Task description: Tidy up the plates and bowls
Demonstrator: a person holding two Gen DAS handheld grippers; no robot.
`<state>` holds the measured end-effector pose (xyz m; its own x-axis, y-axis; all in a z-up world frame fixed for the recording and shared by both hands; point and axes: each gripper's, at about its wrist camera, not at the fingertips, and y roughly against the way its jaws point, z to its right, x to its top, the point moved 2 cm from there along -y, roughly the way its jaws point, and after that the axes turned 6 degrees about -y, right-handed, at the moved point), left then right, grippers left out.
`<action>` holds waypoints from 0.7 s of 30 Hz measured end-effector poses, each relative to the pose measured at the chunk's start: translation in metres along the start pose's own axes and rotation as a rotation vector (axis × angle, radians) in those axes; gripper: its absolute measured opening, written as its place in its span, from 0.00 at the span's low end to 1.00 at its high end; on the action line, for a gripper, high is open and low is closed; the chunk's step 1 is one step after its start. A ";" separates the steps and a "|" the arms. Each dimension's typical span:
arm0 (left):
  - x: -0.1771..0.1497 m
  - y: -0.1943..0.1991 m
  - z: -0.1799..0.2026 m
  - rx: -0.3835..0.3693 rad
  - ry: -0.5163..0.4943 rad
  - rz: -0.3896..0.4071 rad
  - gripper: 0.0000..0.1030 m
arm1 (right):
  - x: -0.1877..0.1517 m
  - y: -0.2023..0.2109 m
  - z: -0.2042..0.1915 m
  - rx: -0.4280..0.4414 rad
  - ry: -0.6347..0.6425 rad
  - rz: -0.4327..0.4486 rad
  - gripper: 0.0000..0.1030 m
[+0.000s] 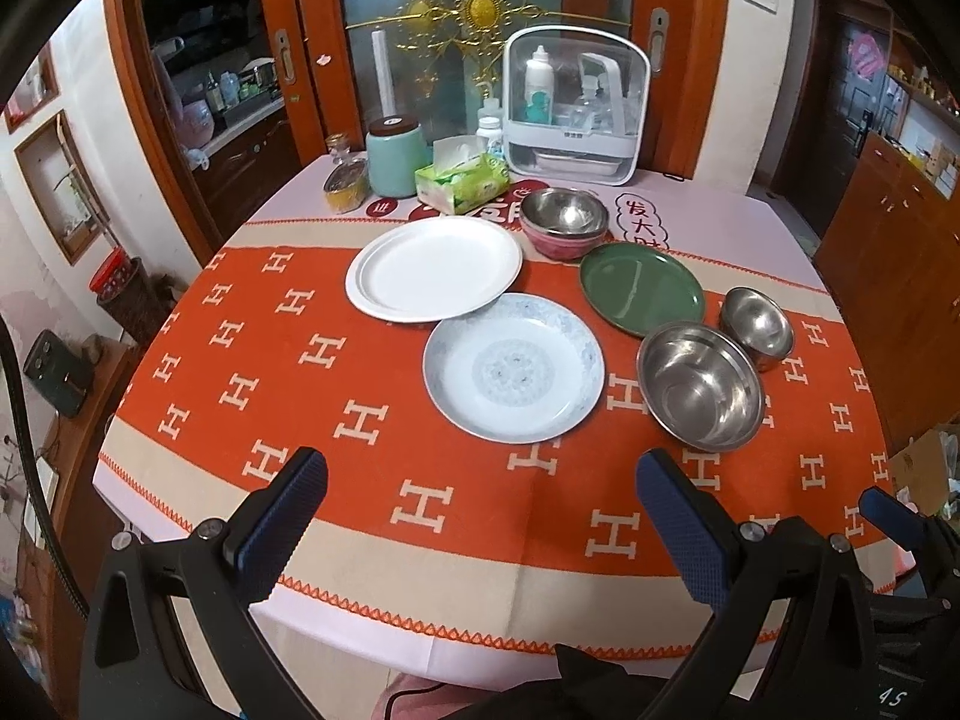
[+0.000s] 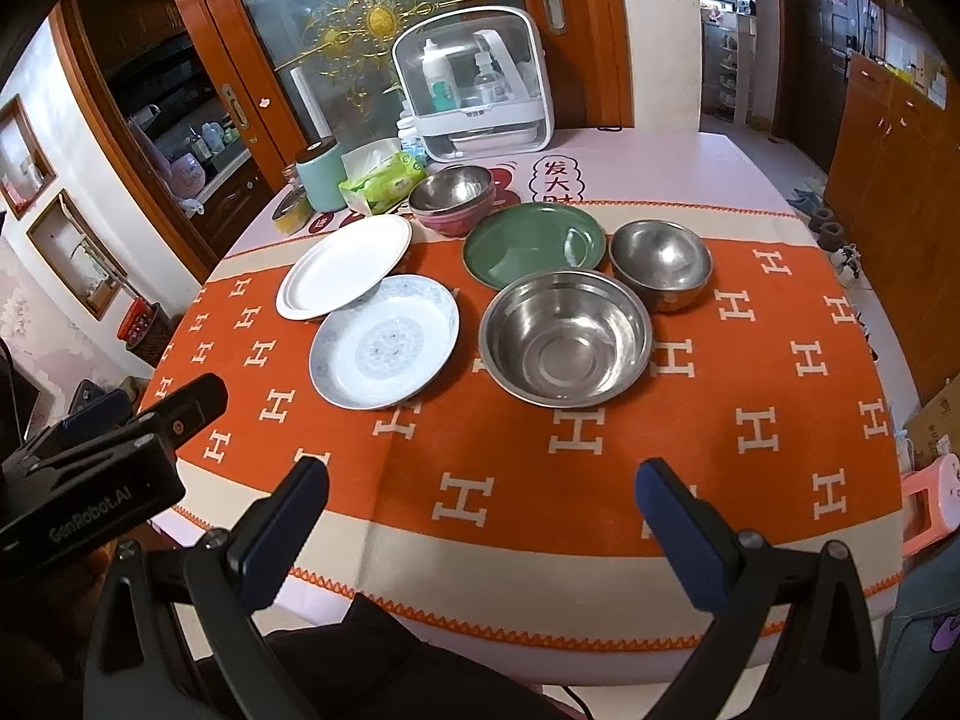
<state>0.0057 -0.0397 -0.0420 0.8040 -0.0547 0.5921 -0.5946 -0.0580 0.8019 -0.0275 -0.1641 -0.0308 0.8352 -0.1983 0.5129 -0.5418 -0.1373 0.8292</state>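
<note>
Open tools (image 1: 480, 516), dishes (image 1: 513, 367) well beyond.

Both grippers are black, angular frames with silver screws; the left gripper (image 1: 480, 492) and right gripper (image 2: 480, 492) carry blue textured pads (image 1: 282, 516). White "GenRobot.AI" lettering (image 2: 90, 516) sits lower left.

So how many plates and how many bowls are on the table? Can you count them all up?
Plates: 3, the white plate, the blue-patterned plate and the green plate.
Bowls: 4, the big steel bowl, the small steel bowl, and a steel bowl nested in a pink bowl.
Total: 7
</note>
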 end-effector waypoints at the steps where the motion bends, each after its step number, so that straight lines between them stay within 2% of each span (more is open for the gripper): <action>1: 0.000 -0.001 -0.002 0.001 0.003 -0.007 0.99 | 0.001 -0.001 0.000 0.006 -0.005 -0.003 1.00; 11: 0.006 -0.022 -0.044 -0.032 0.054 -0.048 0.99 | 0.007 -0.023 -0.013 0.054 -0.076 -0.047 0.99; 14: 0.011 -0.033 -0.062 -0.075 0.082 -0.062 0.99 | 0.009 -0.031 -0.021 0.058 -0.101 -0.061 0.99; 21: 0.025 -0.068 -0.101 -0.117 0.081 -0.137 0.99 | 0.016 -0.059 -0.037 0.079 -0.190 -0.108 0.99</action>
<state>0.0666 0.0640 -0.0736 0.8784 0.0263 0.4772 -0.4779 0.0576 0.8765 0.0213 -0.1238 -0.0628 0.8602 -0.3565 0.3647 -0.4619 -0.2414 0.8534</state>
